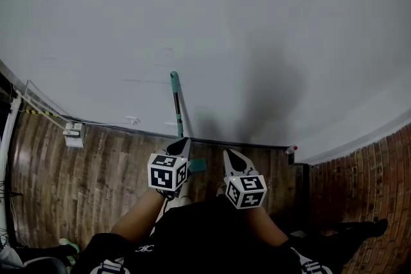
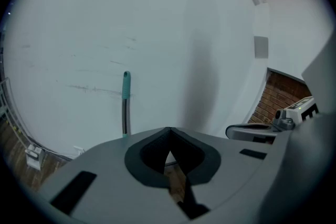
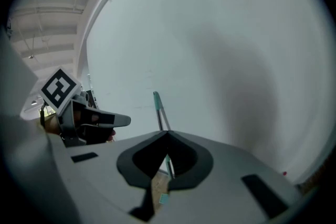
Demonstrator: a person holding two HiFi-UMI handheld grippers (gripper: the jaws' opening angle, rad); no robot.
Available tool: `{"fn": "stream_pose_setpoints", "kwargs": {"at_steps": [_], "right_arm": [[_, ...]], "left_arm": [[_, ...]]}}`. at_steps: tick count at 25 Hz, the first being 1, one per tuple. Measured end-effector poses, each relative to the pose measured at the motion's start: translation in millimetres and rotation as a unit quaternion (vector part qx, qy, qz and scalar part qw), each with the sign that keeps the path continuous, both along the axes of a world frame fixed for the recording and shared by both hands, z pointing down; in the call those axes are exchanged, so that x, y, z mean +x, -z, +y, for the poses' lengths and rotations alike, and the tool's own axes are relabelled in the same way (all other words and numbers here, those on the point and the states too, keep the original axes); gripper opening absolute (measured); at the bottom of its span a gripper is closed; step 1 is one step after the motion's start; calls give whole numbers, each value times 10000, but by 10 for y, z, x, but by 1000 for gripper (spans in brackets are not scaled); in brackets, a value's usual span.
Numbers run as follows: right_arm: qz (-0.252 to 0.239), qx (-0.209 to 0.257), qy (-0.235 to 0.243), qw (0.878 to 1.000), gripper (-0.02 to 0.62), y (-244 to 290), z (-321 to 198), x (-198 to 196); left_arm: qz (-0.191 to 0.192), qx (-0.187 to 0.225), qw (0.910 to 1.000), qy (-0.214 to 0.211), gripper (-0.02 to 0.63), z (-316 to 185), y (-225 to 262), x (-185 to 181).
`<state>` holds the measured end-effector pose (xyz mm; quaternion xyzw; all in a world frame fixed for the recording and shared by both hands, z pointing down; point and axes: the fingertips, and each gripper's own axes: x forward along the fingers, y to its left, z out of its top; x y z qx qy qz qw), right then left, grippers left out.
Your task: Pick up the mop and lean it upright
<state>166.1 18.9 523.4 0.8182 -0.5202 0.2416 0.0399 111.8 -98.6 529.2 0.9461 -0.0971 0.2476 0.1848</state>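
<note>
- The left gripper (image 2: 168,129) has its two jaws pressed together, tip to tip, with nothing between them; only a sliver of wooden floor (image 2: 176,181) shows through the gap lower down.
- The right gripper (image 3: 167,134) is closed the same way, tips meeting and nothing caught between them.
- From above, the left gripper (image 1: 183,143) and the right gripper (image 1: 229,154) are held side by side, near each other but apart, both pointing at the foot of the wall. Each carries its cube with square markers.
- The mop (image 1: 176,106) stands upright, leaning against the white wall (image 1: 257,22), just beyond the left gripper. Its teal grip is at the top and the metal shaft runs down towards the floor.
- Neither gripper touches it. In the left gripper view the mop (image 2: 125,102) rises a little left of the closed tips and further off. In the right gripper view the mop (image 3: 160,110) stands right behind them.
- A teal piece (image 1: 197,165) shows low down between the two grippers; I cannot tell whether it is part of the mop.
- The person's bare forearms reach out from dark clothing.
- The wooden floor (image 1: 96,170) meets the wall along a dark skirting. A small white box (image 1: 74,133) sits at the left, and a brick wall (image 1: 379,170) is at the right.
</note>
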Motion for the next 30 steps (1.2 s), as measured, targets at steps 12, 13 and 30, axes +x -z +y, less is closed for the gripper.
{"fn": "stream_pose_setpoints", "kwargs": {"at_steps": [12,13,30], "right_arm": [[-305,313,1380,9895,14,-52,-497,801],[-343,300,1492,9878,13,-73,-522,846],[-415,321,2323,9712,14,-87,-1159,708]], "left_arm": [[-360,323,9936,1018,-5,-88,16,668],[-375,344,9925,1112,-5,-79,31,693],[-331,267,9800,1942,-5,-478,11,309]]}}
